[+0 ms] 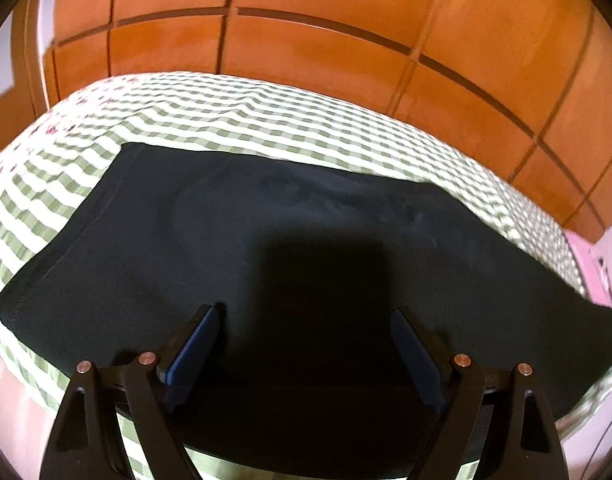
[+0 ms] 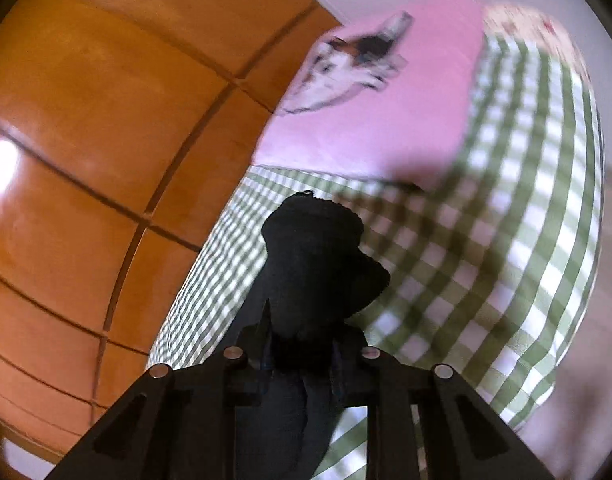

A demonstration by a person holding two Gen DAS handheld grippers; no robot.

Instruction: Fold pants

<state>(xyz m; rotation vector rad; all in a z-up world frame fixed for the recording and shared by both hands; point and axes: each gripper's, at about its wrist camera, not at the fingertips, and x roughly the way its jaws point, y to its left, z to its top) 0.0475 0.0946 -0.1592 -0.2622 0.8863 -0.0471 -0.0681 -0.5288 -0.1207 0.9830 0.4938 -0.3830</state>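
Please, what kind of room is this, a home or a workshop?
Probably a bedroom at home. The dark pants lie on what looks like a bed with a green checked cover, a pink printed pillow lies beside it, and the floor has orange tiles.

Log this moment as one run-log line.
task: fold pants | left gripper: open over flat dark pants | right gripper: shut on bunched pants fabric | surface: green-and-white checked bedcover

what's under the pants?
The dark pants lie on a green-and-white checked cover, which shows all around them. What that cover hides beneath cannot be seen. The right gripper is shut on a bunched part of the pants, held above the cover.
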